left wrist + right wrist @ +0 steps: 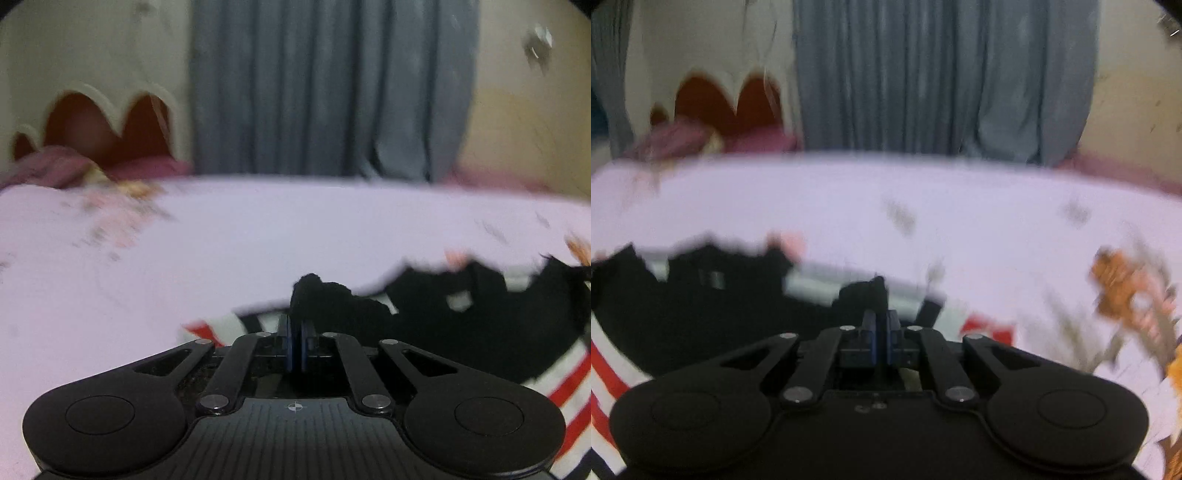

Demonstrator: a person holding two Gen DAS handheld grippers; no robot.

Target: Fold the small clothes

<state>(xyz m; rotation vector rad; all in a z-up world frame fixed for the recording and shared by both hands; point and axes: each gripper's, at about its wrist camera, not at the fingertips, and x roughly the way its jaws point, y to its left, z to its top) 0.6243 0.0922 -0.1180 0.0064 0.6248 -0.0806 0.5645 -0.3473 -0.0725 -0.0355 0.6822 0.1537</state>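
A small black garment [461, 325] with white and red stripes lies on a pale lilac bedsheet [221, 251]. My left gripper [300, 325] is shut on a bunched black edge of it at the garment's left side. The same garment shows in the right wrist view [701, 314], spread to the left. My right gripper [881, 317] is shut on a black edge at the garment's right side. Both views are blurred by motion.
A grey curtain [325, 88] hangs behind the bed. A red scalloped headboard [96, 125] and dark pink pillows [55, 166] are at the far left. The sheet has an orange floral print [1126, 288] at the right.
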